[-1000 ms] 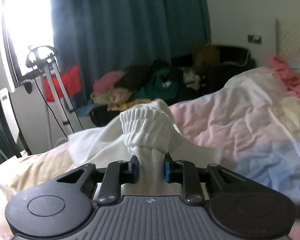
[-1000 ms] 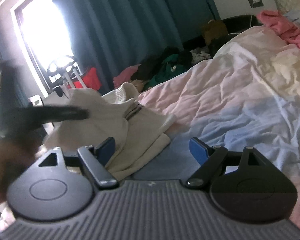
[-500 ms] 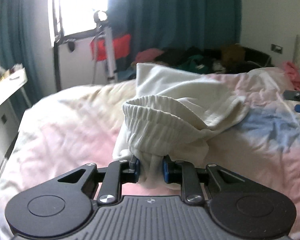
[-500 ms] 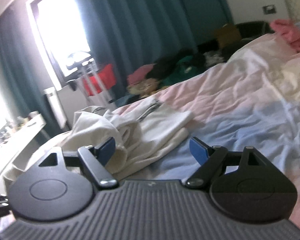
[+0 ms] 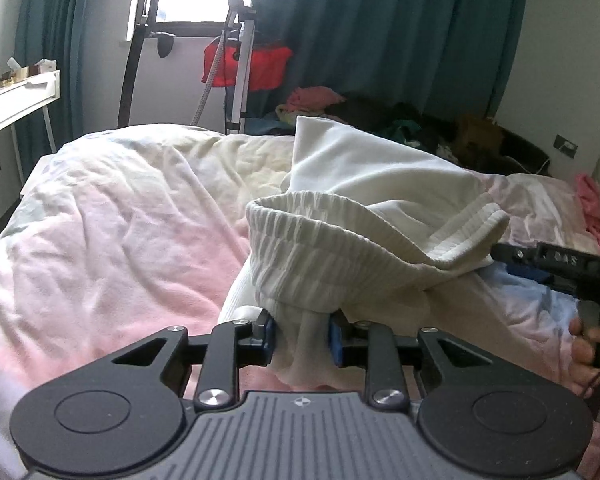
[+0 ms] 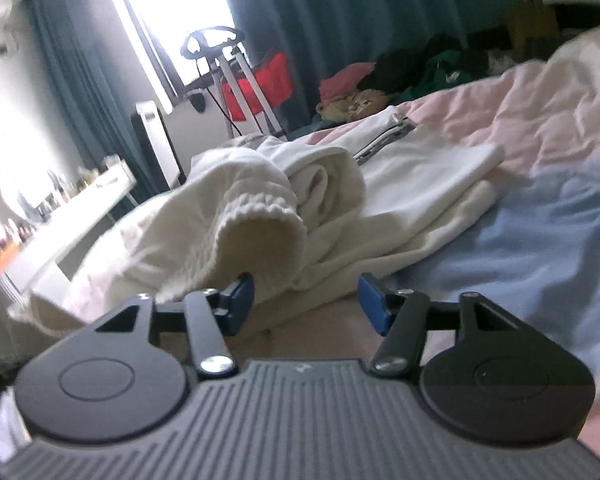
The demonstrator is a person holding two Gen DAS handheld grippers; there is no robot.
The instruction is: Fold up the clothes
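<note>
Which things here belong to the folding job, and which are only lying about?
Job:
- white sweatshirt
- left hand-held gripper, shut on its ribbed cuff
- right hand-held gripper, open

Lying about:
- clothes pile by the curtain
- pink garment
- garment steamer stand
- duvet

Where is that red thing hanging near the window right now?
In the left wrist view the red cloth hangs on the metal stand by the window, left of the teal curtain and beyond the bed.
</note>
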